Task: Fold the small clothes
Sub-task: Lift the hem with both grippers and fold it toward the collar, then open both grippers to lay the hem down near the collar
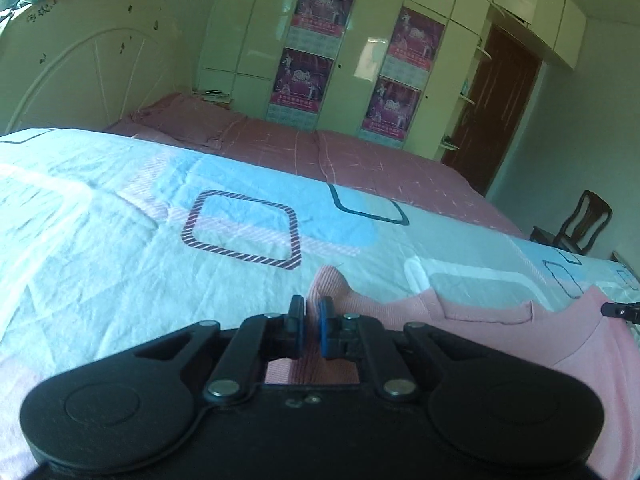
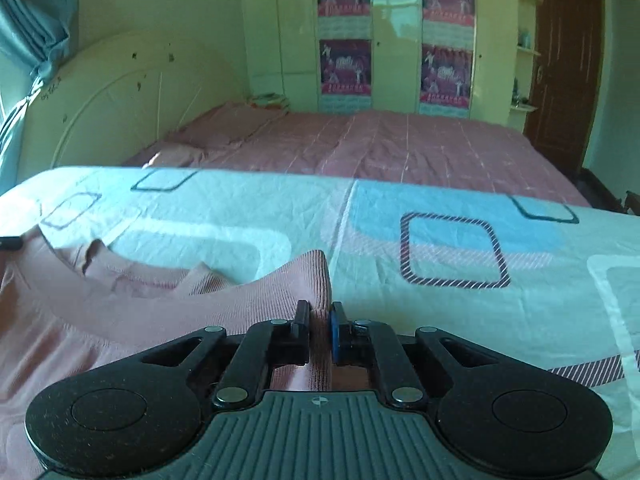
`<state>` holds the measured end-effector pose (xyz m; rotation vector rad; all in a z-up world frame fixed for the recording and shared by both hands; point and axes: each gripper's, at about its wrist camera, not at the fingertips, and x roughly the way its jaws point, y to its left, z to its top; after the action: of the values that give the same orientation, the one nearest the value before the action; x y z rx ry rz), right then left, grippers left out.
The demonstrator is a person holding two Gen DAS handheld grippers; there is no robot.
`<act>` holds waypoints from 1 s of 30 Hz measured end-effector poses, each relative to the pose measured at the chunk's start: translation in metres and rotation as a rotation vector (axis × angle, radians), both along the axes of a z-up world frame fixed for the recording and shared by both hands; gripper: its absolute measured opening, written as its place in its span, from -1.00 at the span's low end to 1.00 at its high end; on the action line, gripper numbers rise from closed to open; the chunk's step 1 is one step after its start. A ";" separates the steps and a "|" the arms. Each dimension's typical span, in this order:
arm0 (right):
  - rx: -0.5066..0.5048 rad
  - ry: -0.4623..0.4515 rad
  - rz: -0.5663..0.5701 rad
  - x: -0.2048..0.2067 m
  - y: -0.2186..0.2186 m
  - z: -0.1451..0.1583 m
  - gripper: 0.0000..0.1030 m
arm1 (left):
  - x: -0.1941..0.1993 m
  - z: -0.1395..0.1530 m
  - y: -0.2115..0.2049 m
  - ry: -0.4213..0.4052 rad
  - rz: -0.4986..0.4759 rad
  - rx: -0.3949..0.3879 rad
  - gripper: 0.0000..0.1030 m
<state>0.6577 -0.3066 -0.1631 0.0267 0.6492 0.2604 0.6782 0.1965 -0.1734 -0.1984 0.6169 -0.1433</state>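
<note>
Nearest the lens in the left wrist view, the left gripper [image 1: 314, 312] has its jaws drawn nearly together on a raised corner of the pink garment [image 1: 480, 320], a ribbed shoulder strap by the look of it, pinched between them low in the middle of the frame. In the right wrist view the right gripper [image 2: 320, 318] pinches the other strap of the pink garment [image 2: 160, 304] the same way, ribbed cloth running between its pads.

Pink cloth spreads flat over the patterned sheet [image 1: 160, 200] on the bed, filling the lower right of the left view and the lower left of the right view, neckline facing the far wall. Holding both top corners at once probably serves to keep the edge taut and even, so the fold can be carried over square rather than bunching.
</note>
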 end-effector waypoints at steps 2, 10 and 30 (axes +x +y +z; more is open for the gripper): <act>-0.023 0.024 -0.004 0.005 0.005 -0.010 -0.84 | 0.006 -0.004 -0.001 0.024 0.026 0.009 -0.89; -0.040 0.122 -0.104 0.014 0.015 -0.027 -0.47 | 0.020 -0.014 -0.010 0.125 0.014 0.096 -0.59; -0.065 0.135 0.028 -0.008 0.068 -0.032 -0.08 | -0.010 -0.021 -0.061 0.104 -0.151 0.213 0.10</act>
<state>0.6502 -0.2386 -0.1948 -0.0269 0.7924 0.2657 0.6685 0.1357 -0.1945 0.0472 0.7459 -0.2130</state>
